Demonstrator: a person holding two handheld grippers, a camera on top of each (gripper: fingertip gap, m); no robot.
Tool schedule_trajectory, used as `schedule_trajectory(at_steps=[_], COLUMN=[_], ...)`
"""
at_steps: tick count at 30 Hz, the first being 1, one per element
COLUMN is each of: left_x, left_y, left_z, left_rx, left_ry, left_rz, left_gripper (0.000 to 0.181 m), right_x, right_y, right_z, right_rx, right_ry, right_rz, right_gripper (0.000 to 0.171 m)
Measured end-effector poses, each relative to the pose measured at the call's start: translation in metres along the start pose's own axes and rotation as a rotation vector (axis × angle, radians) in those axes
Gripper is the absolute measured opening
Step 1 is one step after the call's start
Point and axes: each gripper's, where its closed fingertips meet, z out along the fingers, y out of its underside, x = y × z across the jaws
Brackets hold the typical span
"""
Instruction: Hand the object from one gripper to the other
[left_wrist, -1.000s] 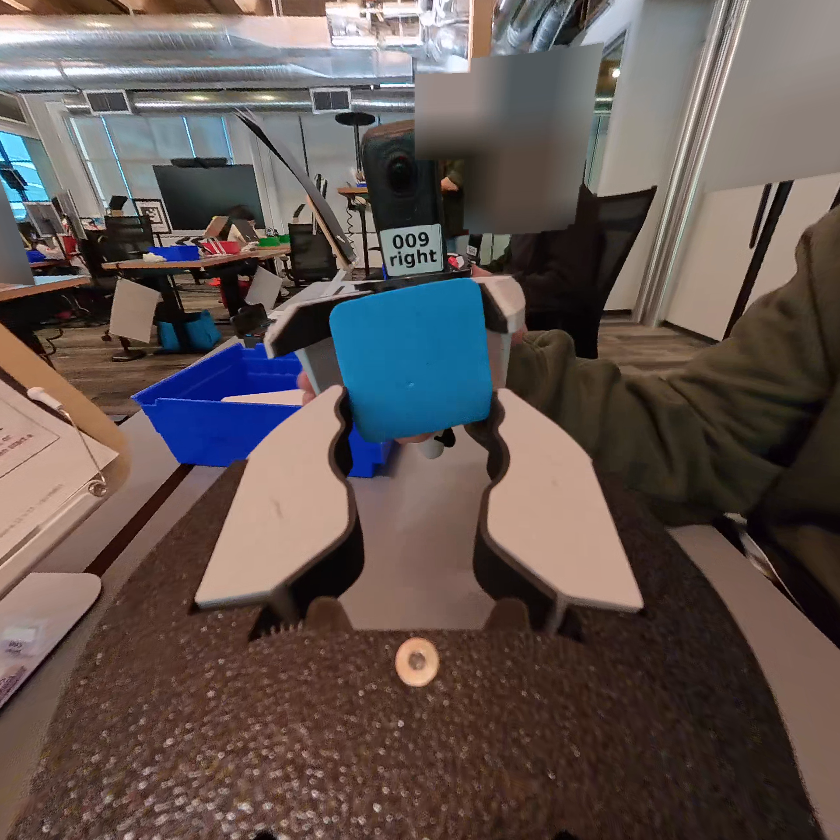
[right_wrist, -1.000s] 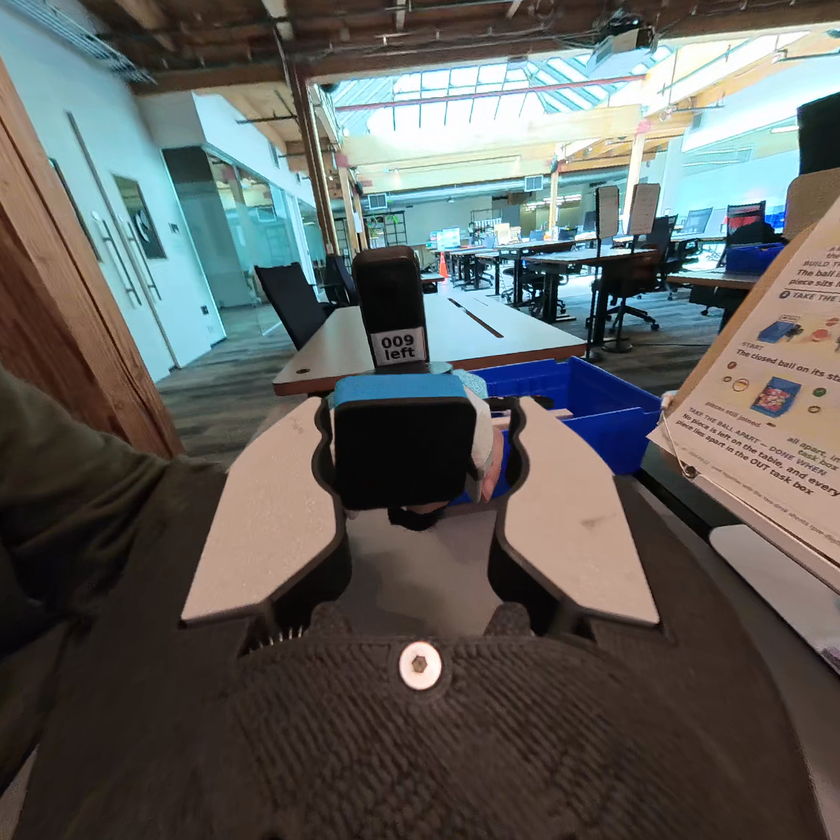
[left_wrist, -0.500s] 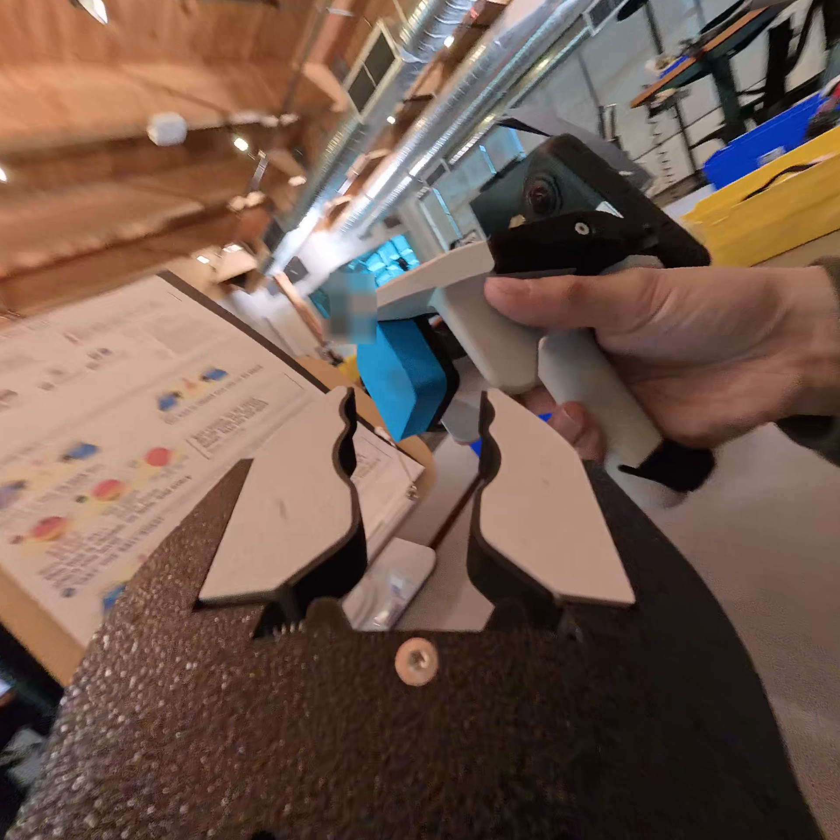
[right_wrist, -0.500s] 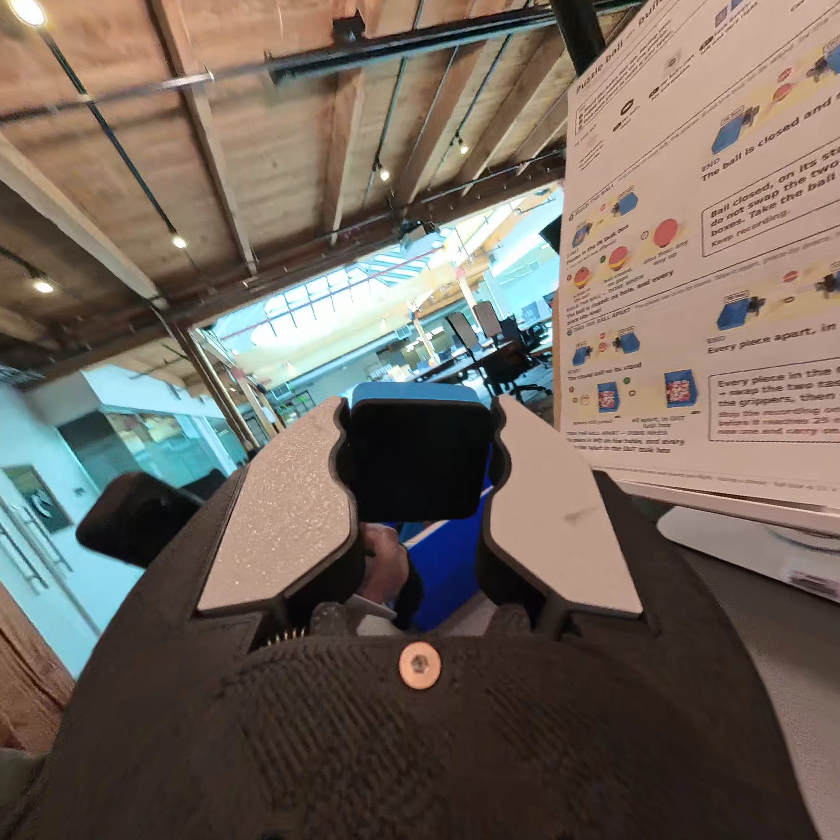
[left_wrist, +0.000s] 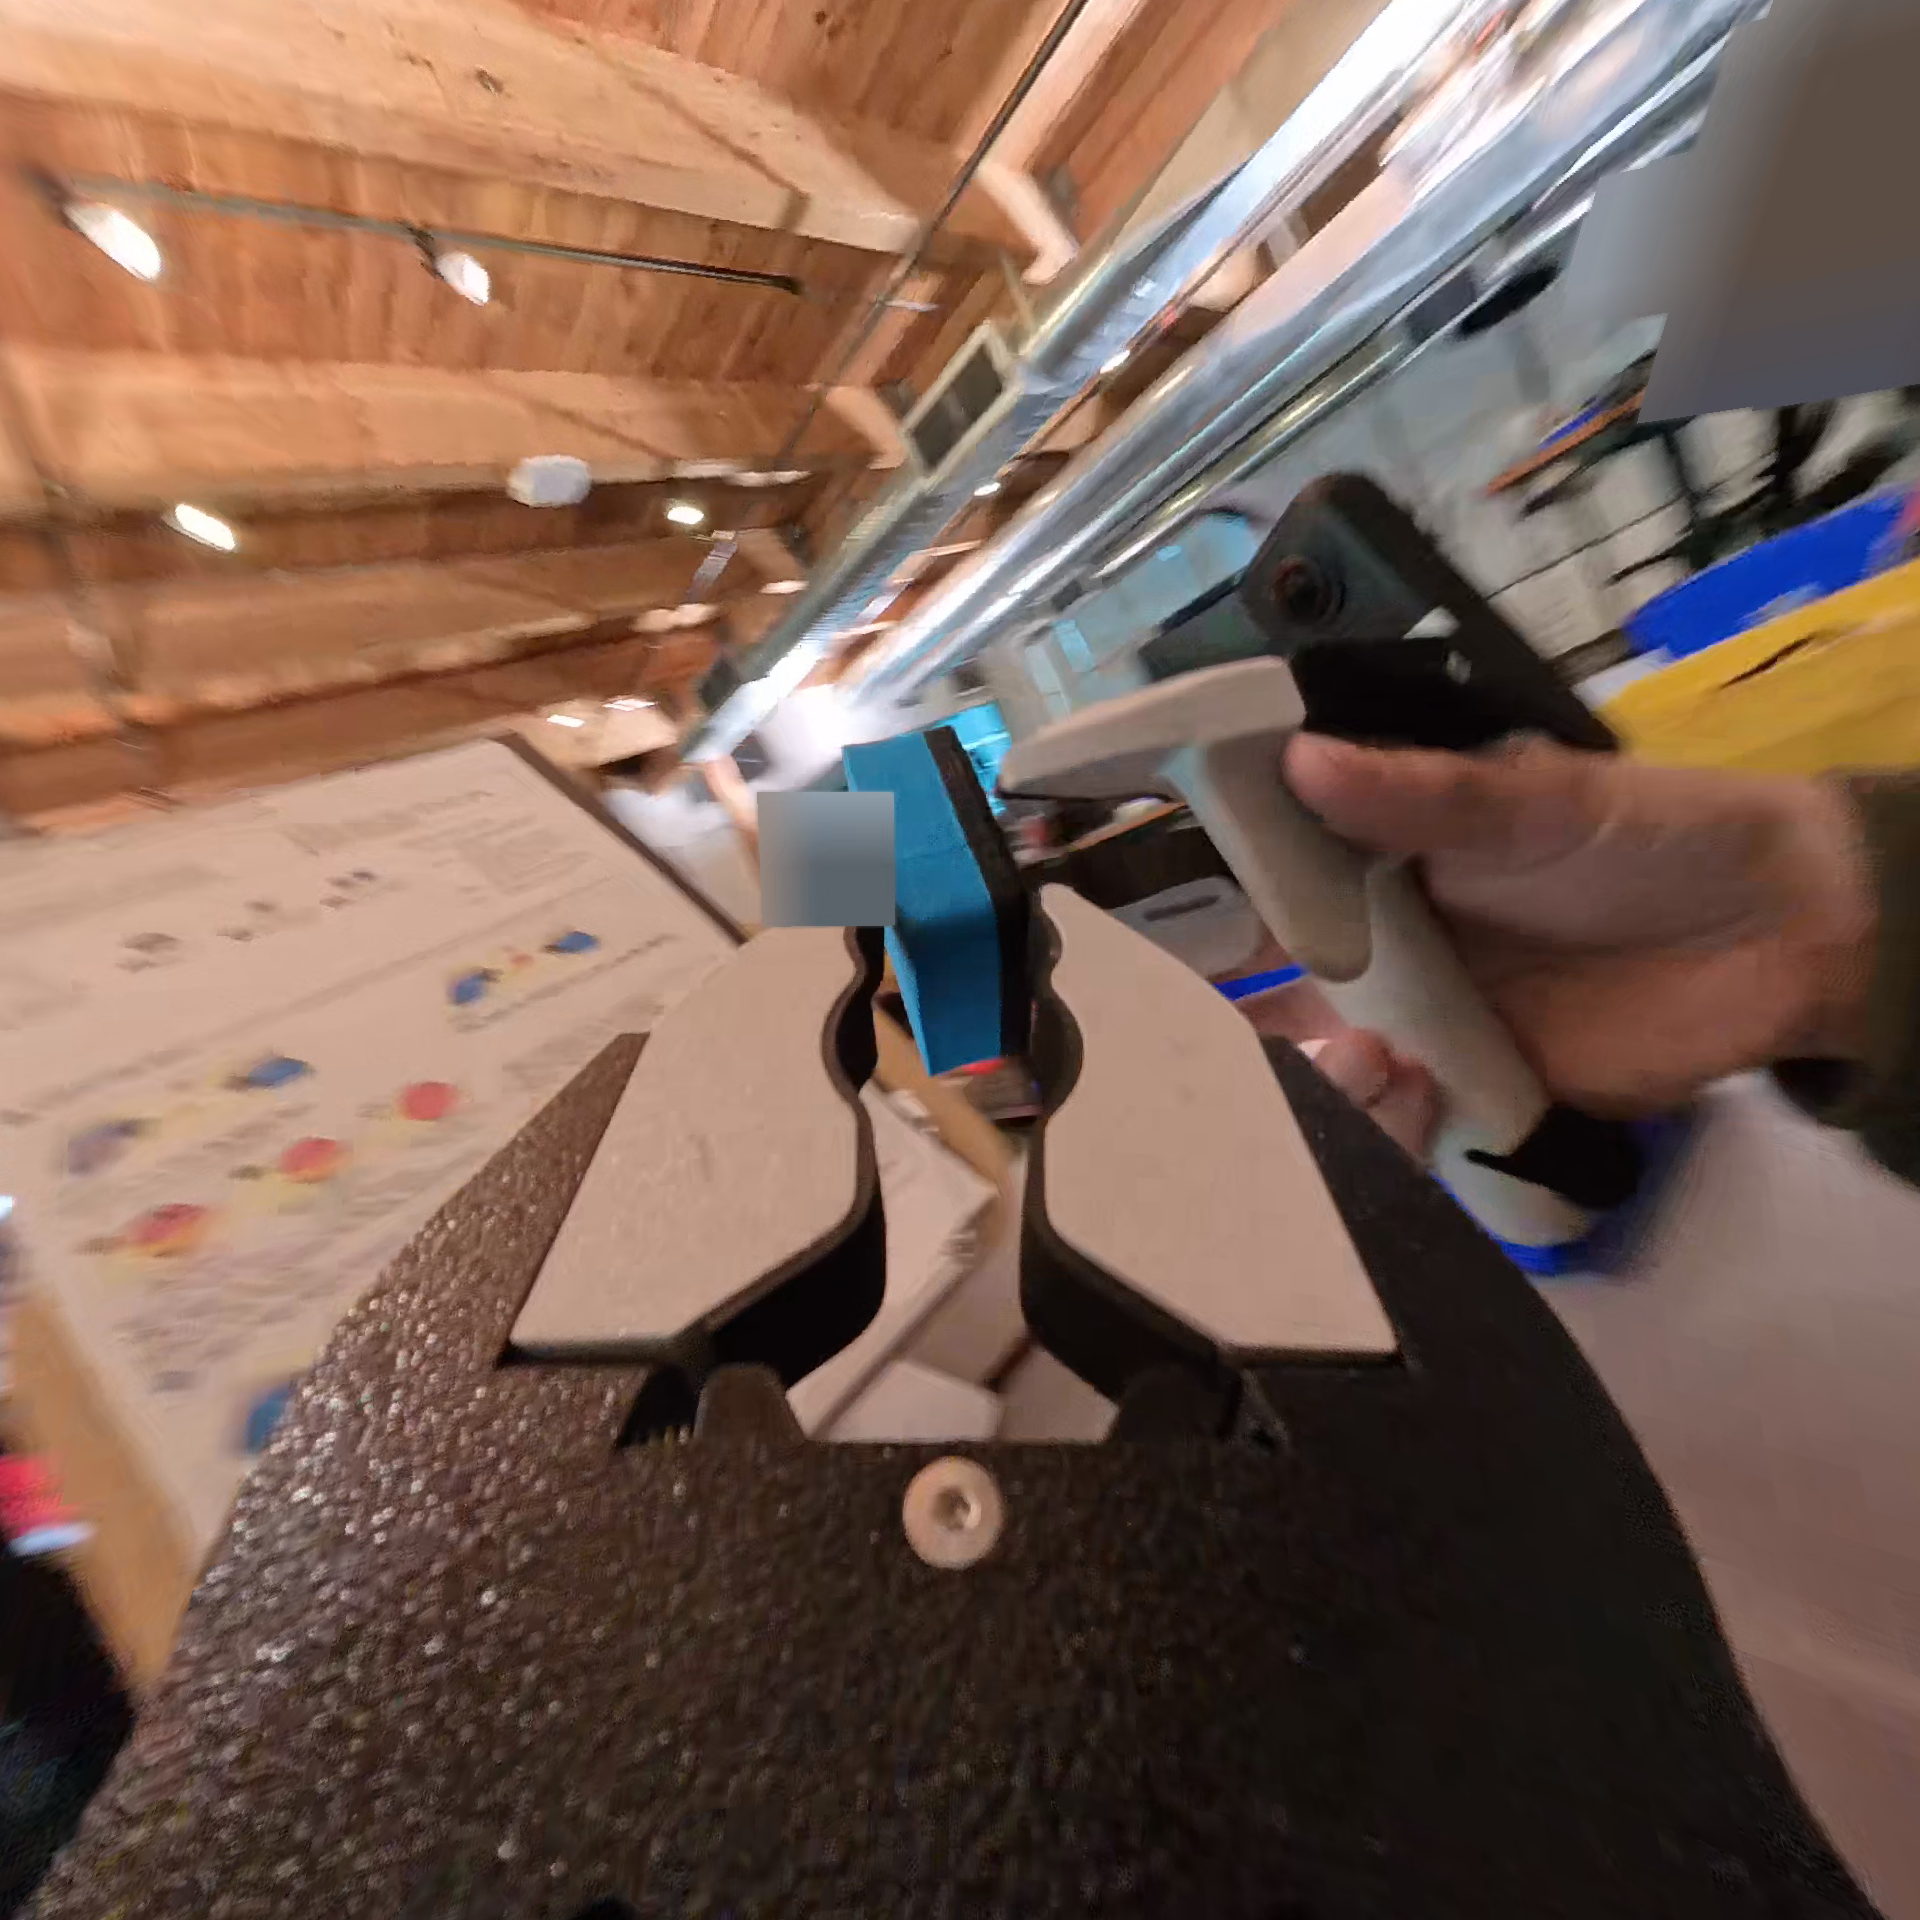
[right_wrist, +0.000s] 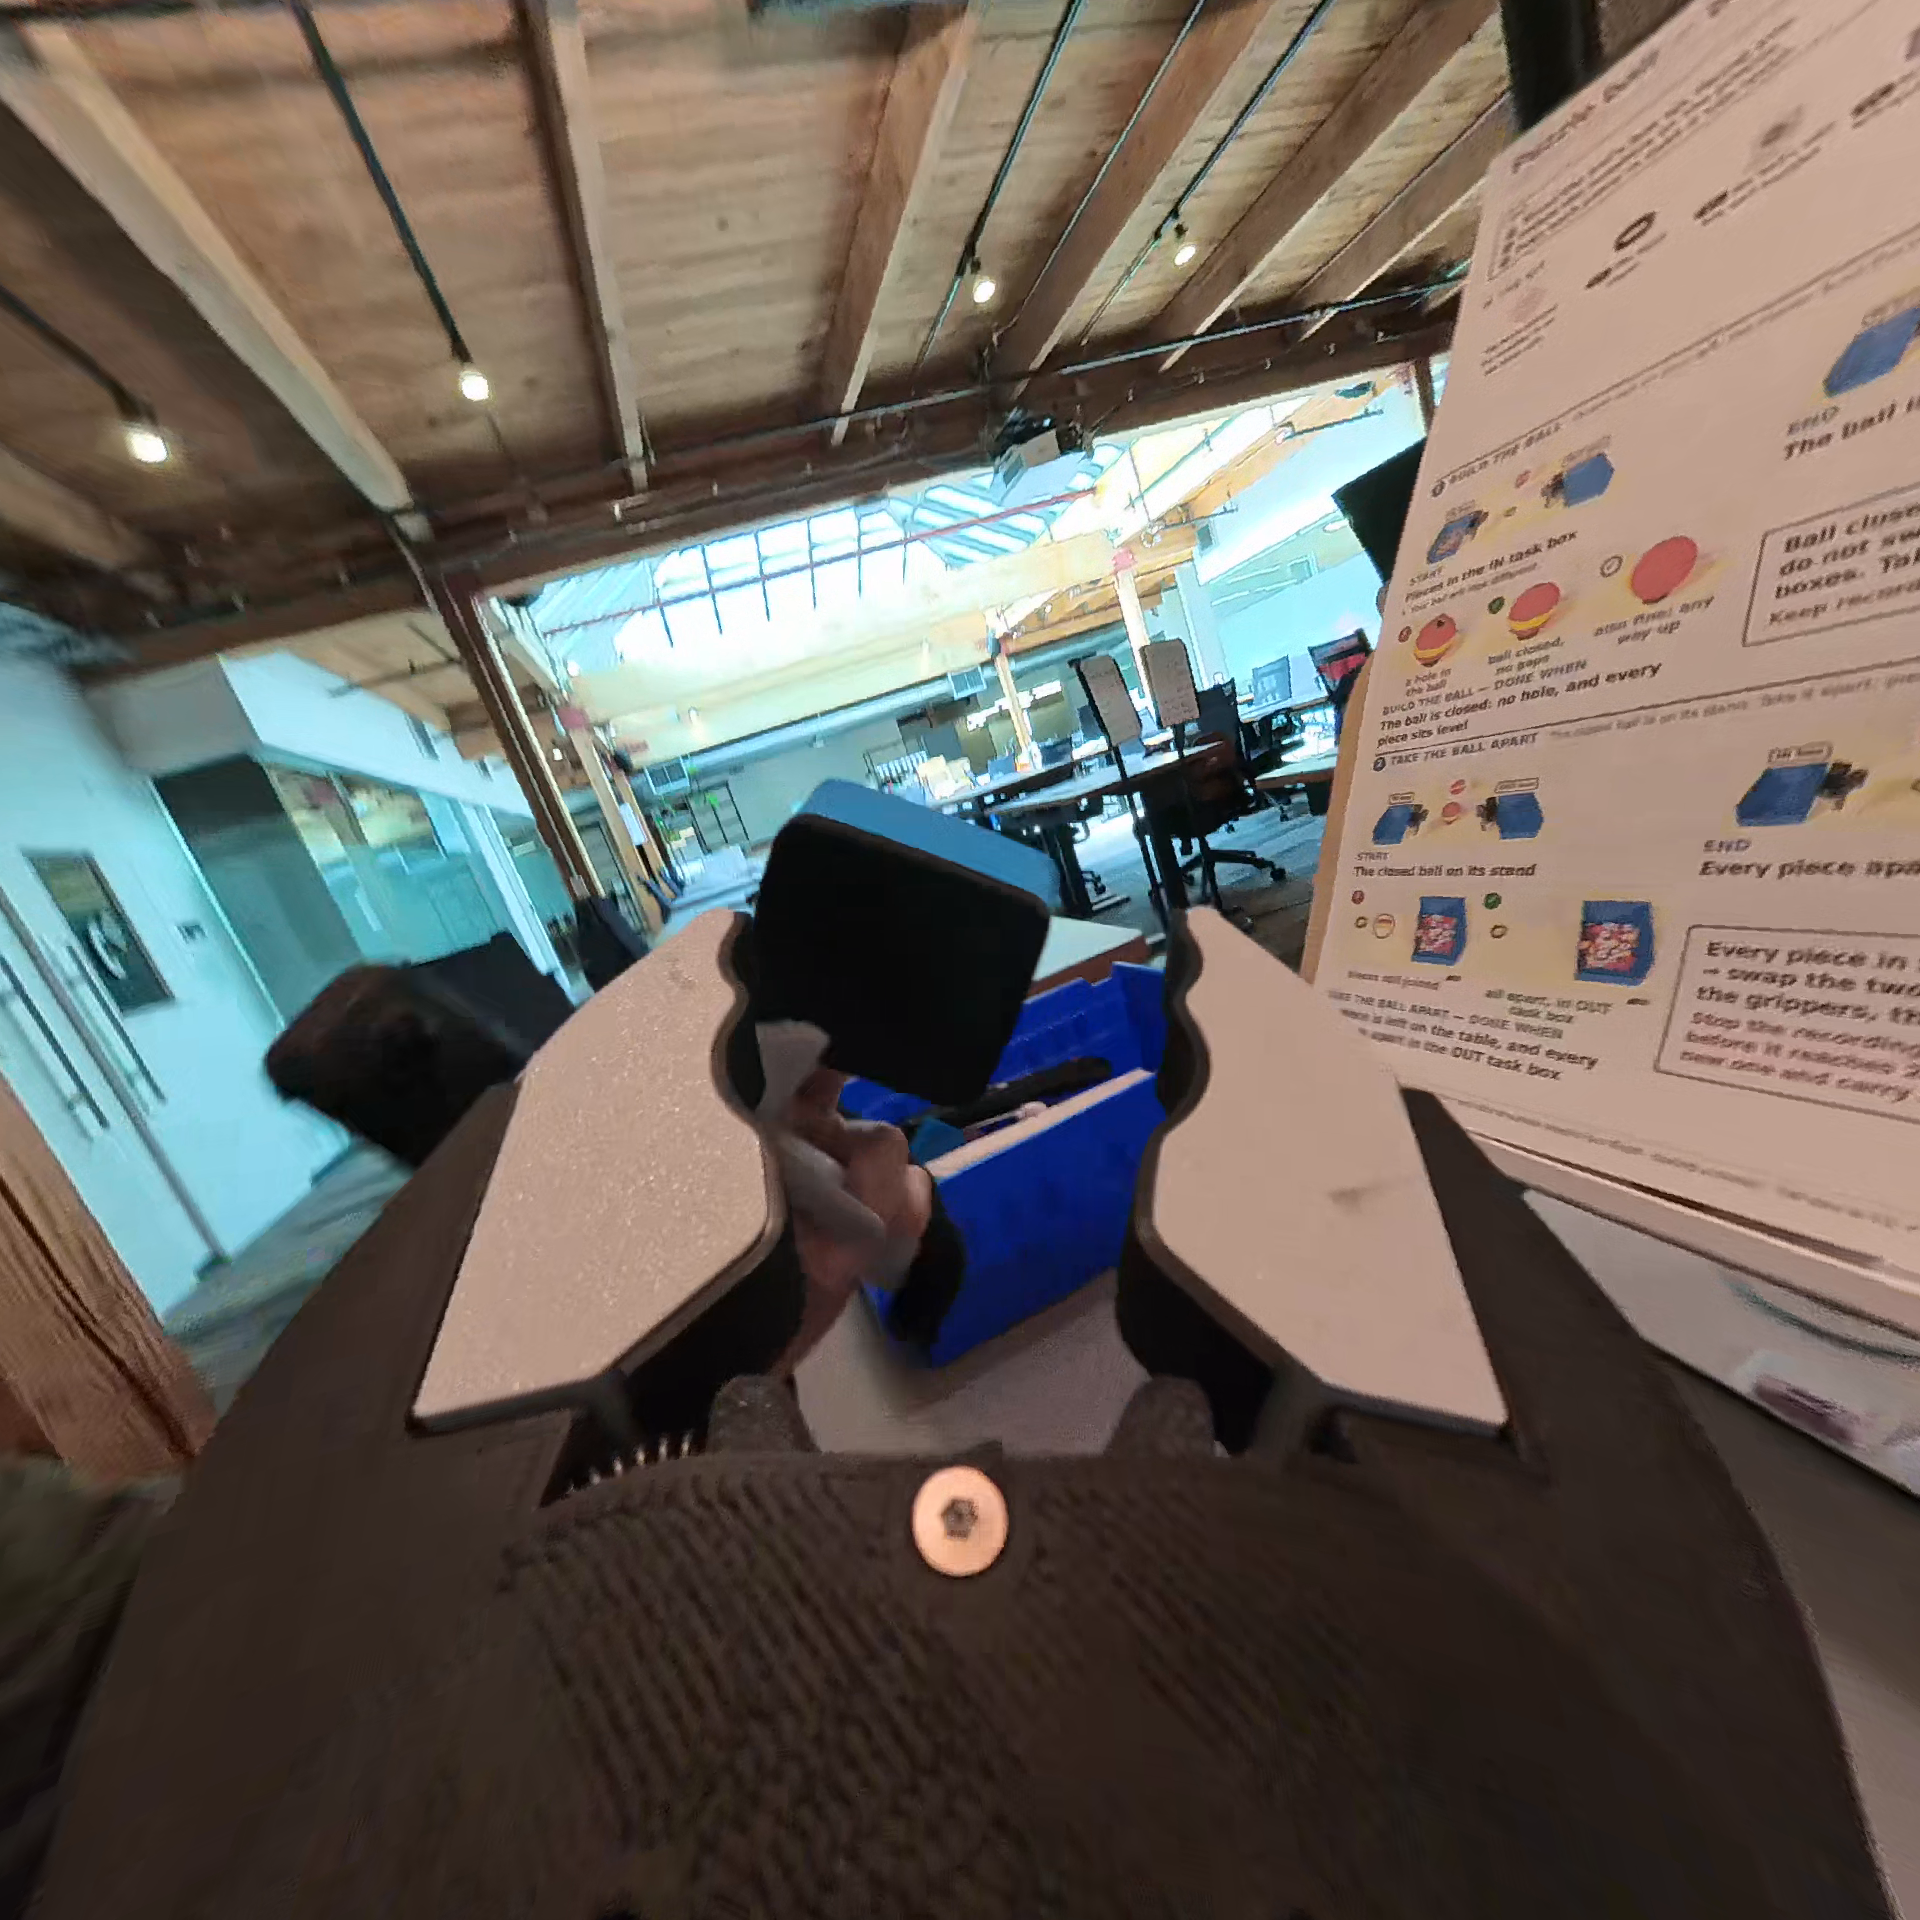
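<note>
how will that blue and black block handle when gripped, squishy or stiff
Likely light and squishy: the blue and black block looks like matte layered foam. Probably not slippery, since the left gripper holds it by its flat faces alone. Flat sides, so unlikely to roll.

Blue-and-black pad (left_wrist: 951, 914), grey-faced black tools (left_wrist: 951, 997) (right_wrist: 956, 987), blue bin (right_wrist: 1049, 1164), multicoloured instruction sheet (right_wrist: 1621, 748).
</note>
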Motion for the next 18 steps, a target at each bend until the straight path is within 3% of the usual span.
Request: schedule_trajectory(at_steps=[4, 8, 9, 15, 18], left_x=[0.004, 0.0, -0.002, 0.005, -0.012], left_y=[-0.014, -0.02, -0.018, -0.011, 0.001], left_z=[-0.014, -0.026, -0.027, -0.025, -0.019], left_rx=[0.087, 0.193, 0.202, 0.178, 0.138], left_ry=[0.278, 0.44, 0.439, 0.457, 0.26], left_rz=[-0.445, -0.761, -0.783, -0.773, -0.638], left_gripper=[0.025, 0.025, 0.025, 0.024, 0.028], right_x=[-0.009, -0.031, -0.036, -0.038, -0.025], right_y=[-0.003, 0.002, 0.005, 0.011, 0.004], right_z=[-0.01, -0.008, -0.007, 0.001, 0.001], right_rx=[-0.032, -0.06, -0.066, -0.093, -0.073], right_ry=[-0.081, -0.229, -0.252, -0.231, -0.126], right_rz=[-0.035, 0.027, 0.019, -0.049, -0.089], right_gripper=[0.072, 0.048, 0.038, 0.024, 0.023])
